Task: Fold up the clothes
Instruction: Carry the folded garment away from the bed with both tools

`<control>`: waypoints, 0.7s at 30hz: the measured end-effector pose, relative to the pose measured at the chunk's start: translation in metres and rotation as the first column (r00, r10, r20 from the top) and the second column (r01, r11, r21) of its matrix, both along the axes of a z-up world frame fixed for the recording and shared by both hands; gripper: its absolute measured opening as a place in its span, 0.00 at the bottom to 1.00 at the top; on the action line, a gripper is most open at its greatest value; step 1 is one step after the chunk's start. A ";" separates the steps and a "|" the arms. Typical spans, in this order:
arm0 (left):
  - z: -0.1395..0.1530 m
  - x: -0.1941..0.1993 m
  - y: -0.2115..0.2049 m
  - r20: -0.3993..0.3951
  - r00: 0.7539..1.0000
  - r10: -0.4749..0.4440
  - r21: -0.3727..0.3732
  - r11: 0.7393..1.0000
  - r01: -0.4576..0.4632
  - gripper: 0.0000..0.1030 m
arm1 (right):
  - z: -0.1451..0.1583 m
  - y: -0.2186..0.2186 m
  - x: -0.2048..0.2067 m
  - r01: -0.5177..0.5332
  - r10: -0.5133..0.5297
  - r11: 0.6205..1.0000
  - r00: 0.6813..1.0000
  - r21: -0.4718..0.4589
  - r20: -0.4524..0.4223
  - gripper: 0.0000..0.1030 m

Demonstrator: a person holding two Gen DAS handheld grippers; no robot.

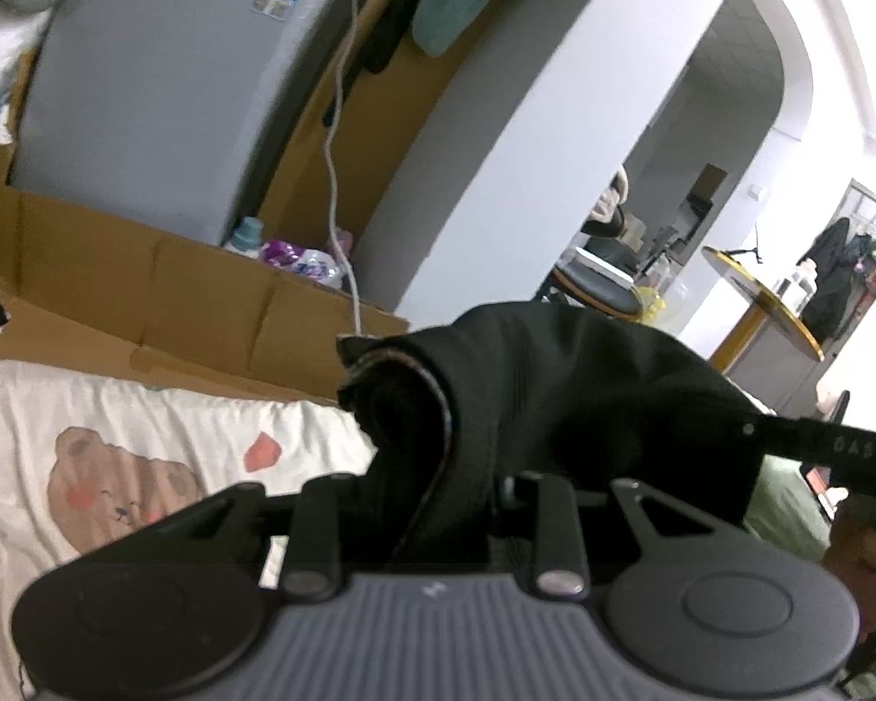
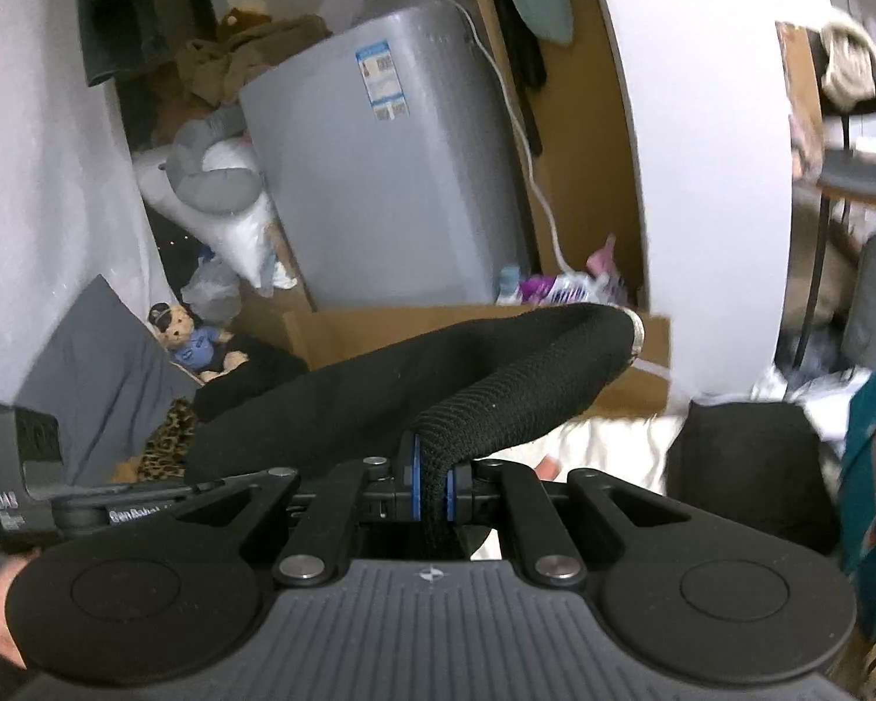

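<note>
The black garment (image 2: 496, 374) hangs stretched between both tools above the bed sheet (image 1: 146, 420), its long axis running from one to the other. The right gripper (image 2: 433, 493) pinches its ribbed hem (blue pads tight); the left gripper (image 1: 438, 502) clasps a bunched end.

The black garment (image 2: 496, 385) is matt knit cloth, its band coarsely ribbed. Each tool (image 2: 435, 490) has matt black plastic links, dull metal rivets and a ribbed grey housing. The bedsheet (image 1: 163, 426) is soft printed cotton; the cardboard (image 1: 146, 286) is plain brown.
</note>
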State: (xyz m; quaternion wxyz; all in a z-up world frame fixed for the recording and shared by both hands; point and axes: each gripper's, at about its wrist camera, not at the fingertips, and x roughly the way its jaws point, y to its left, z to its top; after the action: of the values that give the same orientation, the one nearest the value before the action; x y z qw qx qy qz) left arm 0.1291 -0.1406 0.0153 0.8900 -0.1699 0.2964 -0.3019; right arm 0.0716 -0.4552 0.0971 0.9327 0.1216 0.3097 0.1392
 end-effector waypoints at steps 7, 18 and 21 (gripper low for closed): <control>0.003 0.014 -0.033 0.022 0.999 -0.049 0.016 0.999 0.048 0.30 | -0.008 -0.039 0.000 0.057 -0.057 0.998 0.998 0.024 0.015 0.06; -0.010 0.051 -0.081 0.021 0.994 -0.107 0.028 0.994 0.106 0.30 | -0.023 -0.088 0.024 0.111 -0.111 0.994 0.993 0.025 0.034 0.06; -0.014 0.065 -0.094 0.017 0.993 -0.114 0.037 0.993 0.113 0.30 | -0.031 -0.099 0.033 0.123 -0.123 0.992 0.992 0.024 0.037 0.06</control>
State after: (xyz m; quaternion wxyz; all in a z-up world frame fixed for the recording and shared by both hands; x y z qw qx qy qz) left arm 0.1939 -0.2346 0.0012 0.8771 -0.1340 0.3023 -0.3483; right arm 0.1051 -0.5543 0.0666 0.9439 0.1478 0.2821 0.0871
